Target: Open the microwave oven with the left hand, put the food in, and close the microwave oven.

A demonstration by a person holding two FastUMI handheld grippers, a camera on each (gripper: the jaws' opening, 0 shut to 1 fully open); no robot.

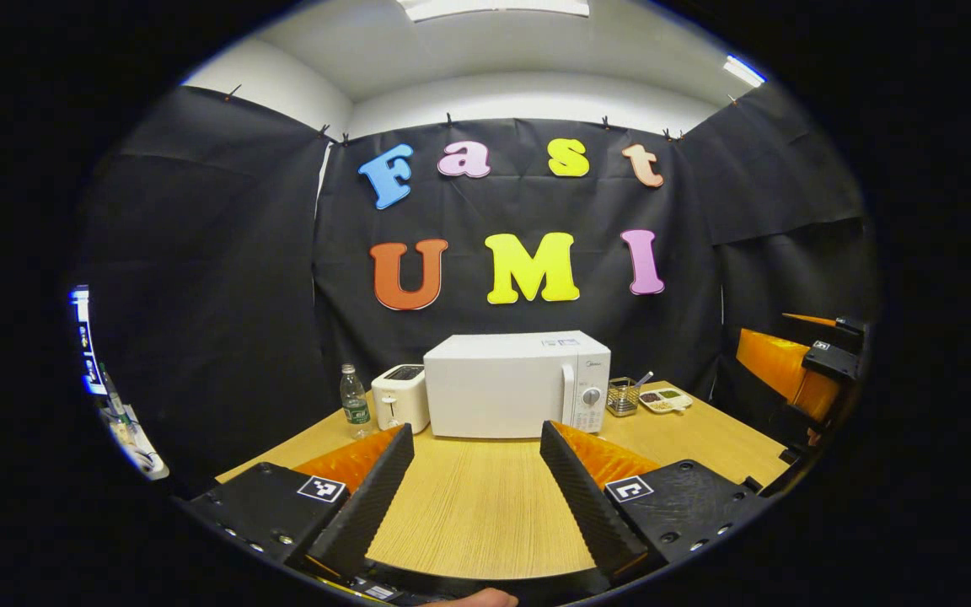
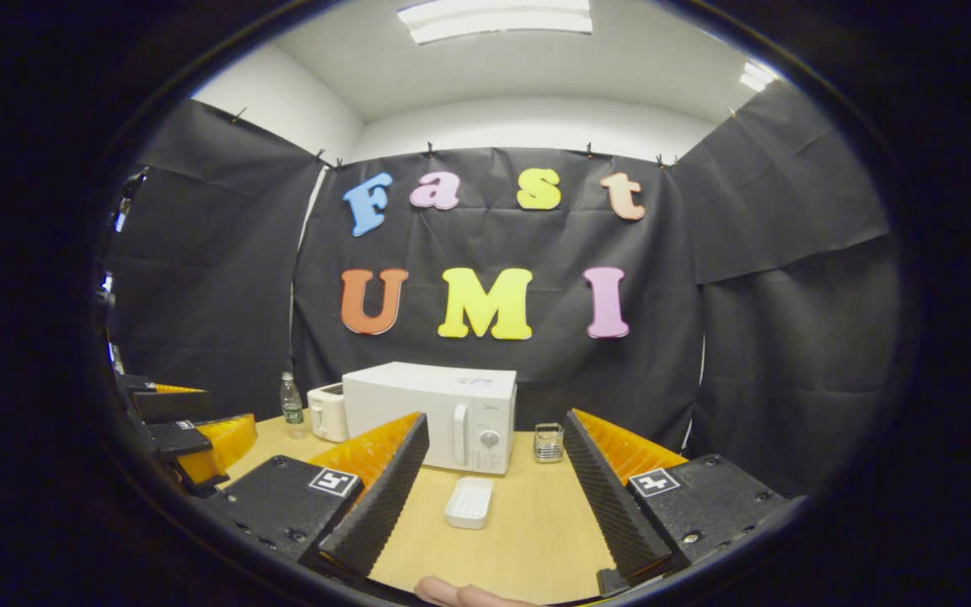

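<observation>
The white microwave (image 1: 517,384) is sitting shut toward the back of the wooden tabletop (image 1: 477,506), with its tall handle (image 1: 568,394) running just left of the dial panel on its right side. The left gripper (image 1: 477,480) is hovering well short of it with its fingers spread wide and holding nothing, and the right gripper (image 2: 494,497) is likewise hanging released and empty over the near part of the tabletop. In the left gripper view a compartment tray of food (image 1: 665,400) is lying to the right of the microwave, beside a small wire basket (image 1: 622,396); in the right gripper view a white tray (image 2: 469,502) is resting on the tabletop in front of the oven door, between the open fingers, and I cannot tell what it is holding. The door is probably swinging stiffly on a latch, so the rigid handle is looking like the place to hook and pull; the tray is likely light but shallow, so it is asking for a level grip on its rim. A toaster (image 1: 400,398) and a water bottle (image 1: 355,401) are crowding the oven's left side, while the tabletop in front is offering open room for the door's swing.
</observation>
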